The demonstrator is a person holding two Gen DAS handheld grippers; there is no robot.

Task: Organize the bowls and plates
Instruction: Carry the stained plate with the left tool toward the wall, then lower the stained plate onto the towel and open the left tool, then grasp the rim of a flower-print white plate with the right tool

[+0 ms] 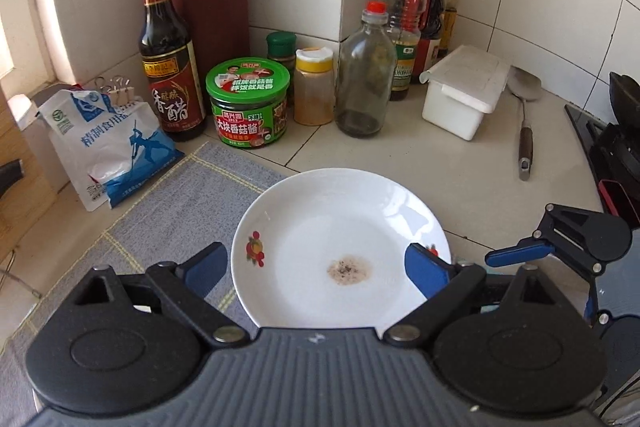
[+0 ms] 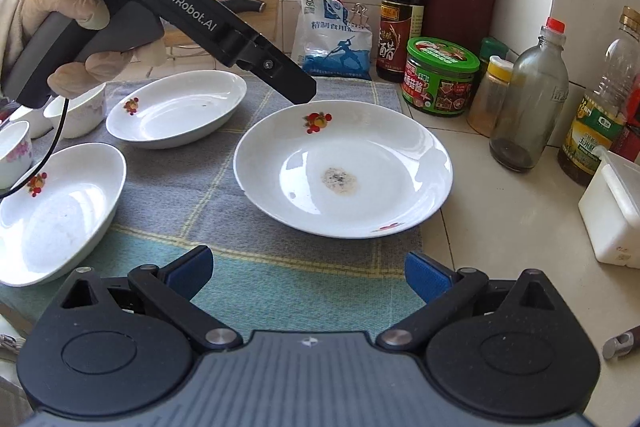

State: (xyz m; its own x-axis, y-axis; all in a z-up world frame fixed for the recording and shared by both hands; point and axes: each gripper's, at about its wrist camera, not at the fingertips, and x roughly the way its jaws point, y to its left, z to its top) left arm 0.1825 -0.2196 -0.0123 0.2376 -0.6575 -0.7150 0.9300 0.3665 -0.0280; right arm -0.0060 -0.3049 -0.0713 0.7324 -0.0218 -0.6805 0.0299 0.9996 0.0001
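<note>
A round white plate with fruit prints and a brownish stain in its middle lies half on the grey cloth, half on the tiled counter. My left gripper, held by a gloved hand, hovers over the plate's far rim with its blue pads spread wide and pressing on nothing. My right gripper stands open over the cloth just short of the plate's near rim, with nothing between its fingers. Two oval white dishes and small flowered cups sit on the cloth to the left.
Behind the plate stand a vinegar bottle, a green-lidded jar, a spice shaker, a glass bottle and oil bottles. A salt bag leans at left. A white box, a spatula and the stove are at right.
</note>
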